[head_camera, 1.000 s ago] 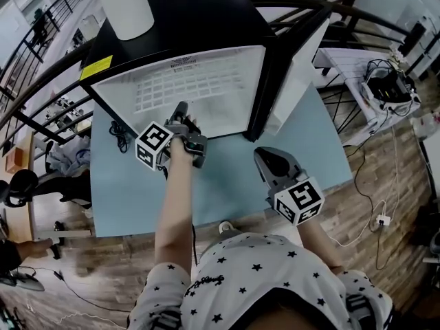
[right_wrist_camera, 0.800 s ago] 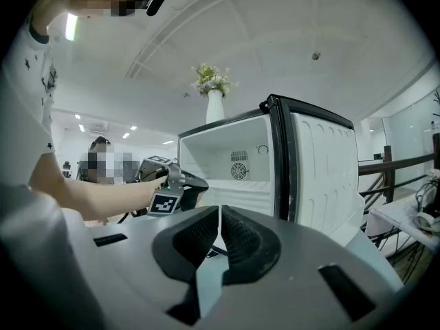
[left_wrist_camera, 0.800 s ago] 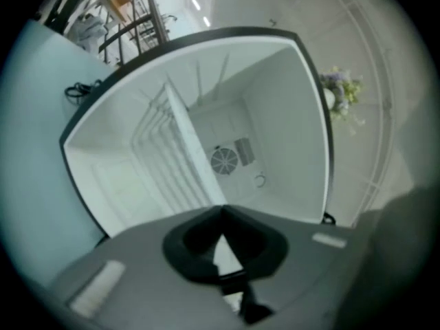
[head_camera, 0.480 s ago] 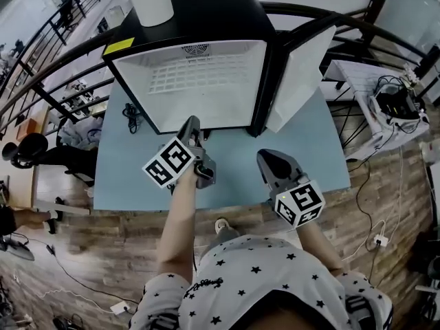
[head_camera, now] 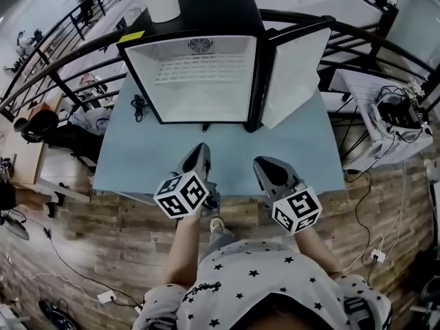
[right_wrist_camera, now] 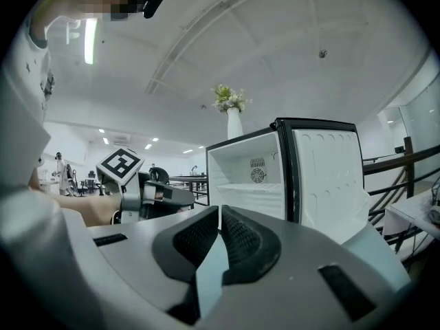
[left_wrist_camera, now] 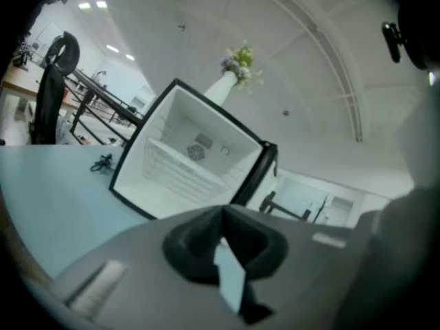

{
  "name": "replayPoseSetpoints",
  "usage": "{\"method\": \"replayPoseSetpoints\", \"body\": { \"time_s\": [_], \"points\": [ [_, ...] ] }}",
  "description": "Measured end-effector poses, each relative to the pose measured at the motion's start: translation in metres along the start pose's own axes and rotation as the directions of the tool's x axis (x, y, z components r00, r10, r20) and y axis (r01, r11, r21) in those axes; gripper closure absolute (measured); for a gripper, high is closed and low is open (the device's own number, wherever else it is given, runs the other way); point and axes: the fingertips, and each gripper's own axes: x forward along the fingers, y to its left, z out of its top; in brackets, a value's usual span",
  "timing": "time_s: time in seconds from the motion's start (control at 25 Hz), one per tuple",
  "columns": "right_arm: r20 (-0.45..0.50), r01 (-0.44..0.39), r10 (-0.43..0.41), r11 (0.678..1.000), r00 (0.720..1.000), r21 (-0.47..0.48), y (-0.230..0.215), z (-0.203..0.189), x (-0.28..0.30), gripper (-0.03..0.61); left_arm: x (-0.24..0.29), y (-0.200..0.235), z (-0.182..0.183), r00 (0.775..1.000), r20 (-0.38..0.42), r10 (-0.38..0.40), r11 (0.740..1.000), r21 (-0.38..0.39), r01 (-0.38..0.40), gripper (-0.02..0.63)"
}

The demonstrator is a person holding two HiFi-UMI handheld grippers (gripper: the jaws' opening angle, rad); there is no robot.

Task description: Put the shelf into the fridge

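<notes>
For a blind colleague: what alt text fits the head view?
An open black mini fridge stands on a light blue table, a white wire shelf inside, door swung right. The left hand-held gripper and right hand-held gripper hover shut and empty at the table's near edge.

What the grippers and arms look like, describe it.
The left gripper and right gripper are grey, tapering shells with black ribbed pads. Each bears a white cube with black square markers. The person wears a white short-sleeved shirt dotted with dark stars, and the forearms are bare.
</notes>
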Motion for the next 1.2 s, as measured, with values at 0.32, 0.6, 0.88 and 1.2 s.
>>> {"method": "replayPoseSetpoints", "body": {
  "time_s": [0.32,0.6,0.88,1.2],
  "points": [
    [0.018,-0.065,0.065,0.998,0.998,-0.004,0.023,-0.005,-0.054,0.552,-0.059,-0.045,-0.059,1.000,-0.025,0.013,1.000,0.006,-0.012,0.609],
    [0.017,-0.079,0.080,0.997,0.997,-0.018,0.035,-0.013,-0.095,0.551,-0.095,-0.070,-0.092,0.999,-0.043,0.024,1.000,0.019,-0.023,0.609],
    [0.021,-0.075,0.075,0.997,0.997,-0.010,0.038,-0.022,-0.127,0.551,-0.117,-0.088,-0.115,0.999,-0.049,0.021,1.000,0.017,-0.020,0.609],
    [0.033,-0.046,0.047,0.999,0.998,-0.015,0.033,-0.022,-0.134,0.558,-0.122,-0.093,-0.125,0.997,-0.074,0.020,1.000,0.013,-0.019,0.609]
  ]
}}
